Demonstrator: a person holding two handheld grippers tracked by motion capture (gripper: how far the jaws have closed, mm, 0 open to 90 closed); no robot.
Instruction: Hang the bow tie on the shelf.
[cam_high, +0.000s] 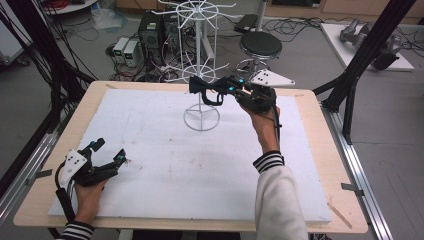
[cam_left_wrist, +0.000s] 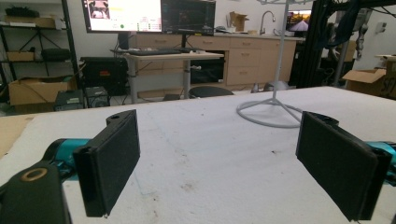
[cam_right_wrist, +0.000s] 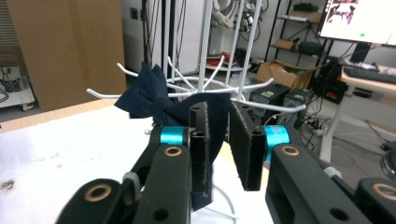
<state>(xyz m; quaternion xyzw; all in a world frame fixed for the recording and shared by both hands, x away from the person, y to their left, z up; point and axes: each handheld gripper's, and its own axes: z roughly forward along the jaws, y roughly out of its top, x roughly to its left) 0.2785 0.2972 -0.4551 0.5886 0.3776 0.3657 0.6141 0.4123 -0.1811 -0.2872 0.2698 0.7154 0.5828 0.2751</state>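
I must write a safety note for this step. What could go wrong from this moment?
1. The right gripper pinches the dark bow tie by one end only, so it may slip out.
2. The bow tie hangs among the hooks of the white wire rack and could snag on the wrong one.
3. A pull on a hook might tip the rack, since its ring base looks light.

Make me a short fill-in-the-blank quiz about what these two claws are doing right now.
1. The right claw is closed on a dark ____ tie.
2. The left claw is wide ____ and holds nothing.
3. The wire rack standing on the table is coloured ____.

Missing words: bow; open; white.
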